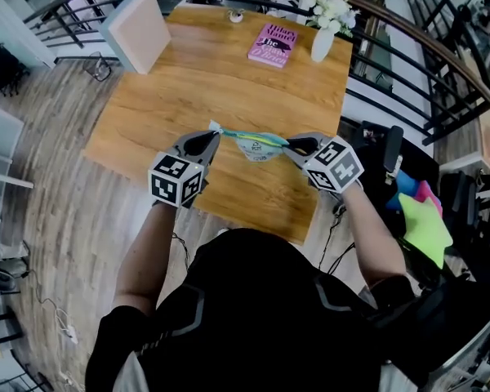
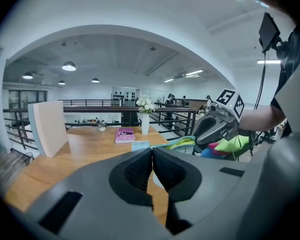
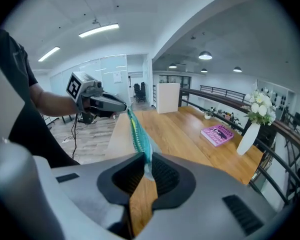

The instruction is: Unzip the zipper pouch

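wooden table (image 1: 220, 96): landmark.
zipper pouch (image 1: 260, 144): in air above table's near edge, not resting on table. stretched between both grippers, body sagging below zip line. tension probably keeps zip straight for pulling.
left gripper (image 1: 213, 132): jaws pressed together on pouch's thin left end; judged anchor.
right gripper (image 1: 291, 147): jaws pinching pouch's other end, teal zip edge between pads.
slider position: cannot tell.

The pouch (image 1: 256, 144) is hanging with its ends hiding inside the left gripper (image 1: 213, 135) and the right gripper (image 1: 291, 147). Its zipper pull is looking too small to find. Near the top of the head view, a tiny thing (image 1: 236, 15) on the table (image 1: 188, 80) is looking too small to tell.
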`<state>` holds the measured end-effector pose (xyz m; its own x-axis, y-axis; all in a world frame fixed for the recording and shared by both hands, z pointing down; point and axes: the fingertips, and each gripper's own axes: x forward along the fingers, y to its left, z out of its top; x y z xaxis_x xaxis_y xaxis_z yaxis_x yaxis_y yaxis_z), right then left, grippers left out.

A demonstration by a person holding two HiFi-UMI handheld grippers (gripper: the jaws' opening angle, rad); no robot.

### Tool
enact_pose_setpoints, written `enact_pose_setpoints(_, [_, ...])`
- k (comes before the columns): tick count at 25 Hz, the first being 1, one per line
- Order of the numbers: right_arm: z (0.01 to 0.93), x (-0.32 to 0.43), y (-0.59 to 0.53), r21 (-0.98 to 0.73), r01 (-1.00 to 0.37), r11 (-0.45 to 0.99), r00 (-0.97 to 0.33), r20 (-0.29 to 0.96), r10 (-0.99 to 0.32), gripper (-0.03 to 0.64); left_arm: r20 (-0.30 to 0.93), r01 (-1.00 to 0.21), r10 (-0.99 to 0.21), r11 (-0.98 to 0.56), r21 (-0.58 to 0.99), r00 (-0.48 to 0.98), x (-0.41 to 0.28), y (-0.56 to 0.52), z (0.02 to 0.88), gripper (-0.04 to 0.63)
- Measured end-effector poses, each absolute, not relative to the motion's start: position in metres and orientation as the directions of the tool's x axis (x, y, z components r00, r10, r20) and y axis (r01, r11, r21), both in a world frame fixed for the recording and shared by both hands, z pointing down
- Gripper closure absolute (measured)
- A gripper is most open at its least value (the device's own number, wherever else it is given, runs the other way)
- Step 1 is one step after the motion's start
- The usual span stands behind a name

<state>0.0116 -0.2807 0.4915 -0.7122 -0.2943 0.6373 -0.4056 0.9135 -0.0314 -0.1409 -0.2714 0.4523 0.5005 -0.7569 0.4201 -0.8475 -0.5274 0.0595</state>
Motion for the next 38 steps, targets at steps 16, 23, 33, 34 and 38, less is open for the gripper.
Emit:
enact_pose_setpoints(16, [0.584, -0.038, -0.29, 0.015, -0.409, 0.912, -0.669, 0.675, -0.311, 0.557, 0.548, -0.826, -0.66, -0.552, 0.11, 0.514, -0.19, -0.269, 0.55, 0.566])
enact_pose_setpoints(23, [0.628, -0.042, -0.242, -0.095, -0.407, 0.909, -0.651, 0.728, -0.215, 0.557, 0.622, -0.8, -0.555, -0.562, 0.21, 0.553, -0.196, -0.231, 0.605, 0.566])
enact_pose_setpoints(33, [0.684, -0.038, -0.21, -0.296, -0.498, 0.815, -0.631, 0.768, -0.106, 0.557, 0.727, -0.77, -0.385, -0.561, 0.304, 0.568, -0.194, -0.204, 0.669, 0.566])
enact_pose_setpoints(34, [0.689, -0.038, -0.21, -0.313, -0.506, 0.804, -0.631, 0.769, -0.098, 0.557, 0.737, -0.767, -0.371, -0.567, 0.302, 0.565, -0.195, -0.204, 0.675, 0.566])
enact_pose_setpoints(38, [0.706, -0.037, -0.209, -0.405, -0.552, 0.729, -0.637, 0.769, -0.055, 0.557, 0.762, -0.763, -0.318, -0.553, 0.334, 0.564, -0.195, -0.201, 0.694, 0.566])
